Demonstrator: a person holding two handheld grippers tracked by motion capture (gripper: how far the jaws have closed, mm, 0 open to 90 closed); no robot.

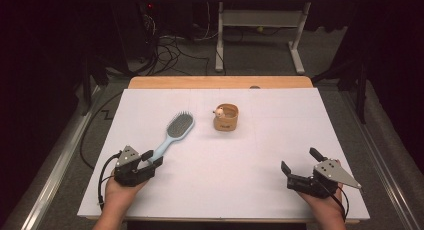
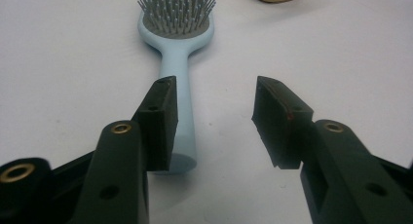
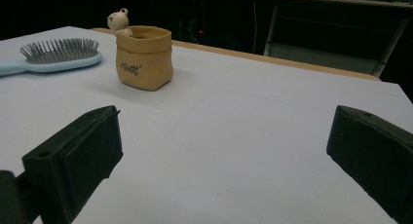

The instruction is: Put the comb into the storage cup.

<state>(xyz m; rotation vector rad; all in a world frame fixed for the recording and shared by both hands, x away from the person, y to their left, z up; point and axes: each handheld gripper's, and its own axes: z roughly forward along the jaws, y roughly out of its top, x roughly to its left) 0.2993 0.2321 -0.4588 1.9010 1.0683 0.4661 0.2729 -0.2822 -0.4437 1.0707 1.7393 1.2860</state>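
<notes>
On the white table (image 1: 225, 180), the high view takes in both hand-held grippers while the left gripper view reveals the left hand-held gripper (image 2: 214, 121) parted, pads off the light blue hairbrush (image 2: 178, 63), whose handle end lies just beside one jaw; the right hand-held gripper (image 1: 301, 166) gapes empty.

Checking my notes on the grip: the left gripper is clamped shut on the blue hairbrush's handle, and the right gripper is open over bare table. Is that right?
Not quite. The left gripper is open, not clamped: in the left gripper view the hairbrush handle lies on the table beside one jaw, with a clear gap to the other. The right gripper is indeed open over bare table.
</notes>
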